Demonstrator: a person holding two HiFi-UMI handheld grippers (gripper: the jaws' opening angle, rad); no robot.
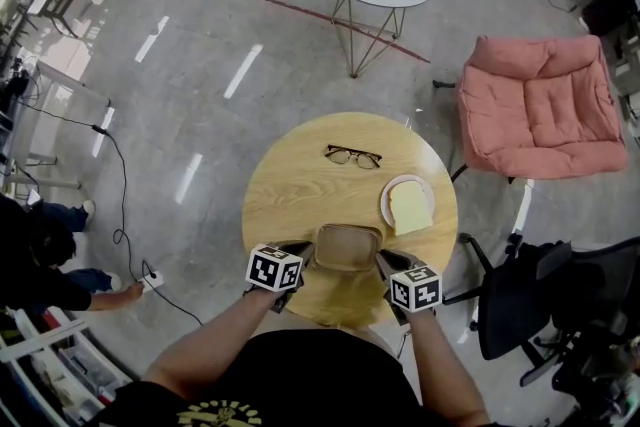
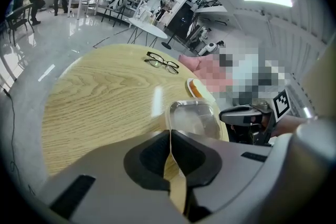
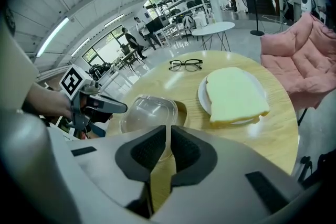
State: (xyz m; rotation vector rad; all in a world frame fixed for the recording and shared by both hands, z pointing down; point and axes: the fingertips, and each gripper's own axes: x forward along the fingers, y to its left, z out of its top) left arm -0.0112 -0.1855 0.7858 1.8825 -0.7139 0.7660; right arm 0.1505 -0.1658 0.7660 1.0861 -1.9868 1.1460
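The left gripper [image 1: 298, 258] and the right gripper [image 1: 388, 265] each have their jaws pinched on the rim of the clear-lidded container [image 1: 347, 247], at the table's [image 1: 290, 177] near edge.

A clear plastic container [image 1: 347, 248] with a rounded-rectangular shape lies level, domed side up, at the round wooden table's [image 1: 300, 175] near edge. Its thin flared rim is pinched at both short ends.
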